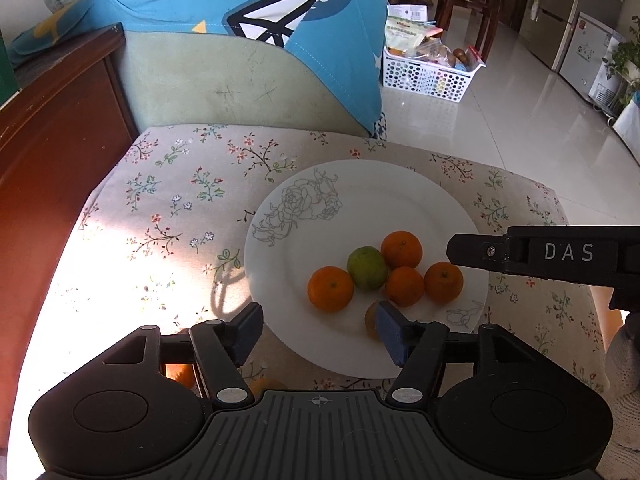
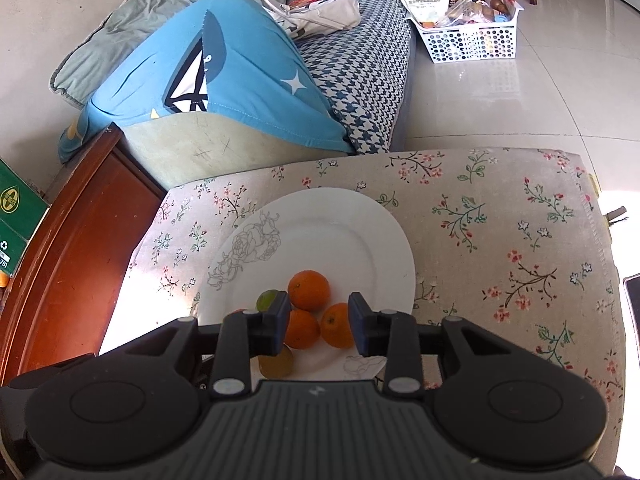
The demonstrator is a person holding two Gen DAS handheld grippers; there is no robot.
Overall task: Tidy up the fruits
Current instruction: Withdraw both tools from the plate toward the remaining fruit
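Note:
A white plate (image 1: pixel 360 200) with a grey rose drawing lies on the floral cloth and holds several small oranges (image 1: pixel 330 289) and a green citrus (image 1: pixel 366 268). My left gripper (image 1: pixel 318 330) is open and empty over the plate's near edge; its right pad partly hides a greenish fruit (image 1: pixel 371 318). More orange fruit (image 1: pixel 182 374) shows below it. My right gripper (image 2: pixel 319 326) is open above the plate (image 2: pixel 340 220), with oranges (image 2: pixel 338 326) seen between its fingers. Its finger (image 1: pixel 480 251) reaches in from the right in the left wrist view.
The floral-cloth table (image 2: pixel 500 240) abuts a green cushion with a blue cover (image 1: pixel 248 20). A dark wooden cabinet (image 1: pixel 52 140) stands on the left. A white perforated basket (image 1: pixel 428 74) of packets sits on the tiled floor. A houndstooth sofa (image 2: pixel 368 72) lies behind.

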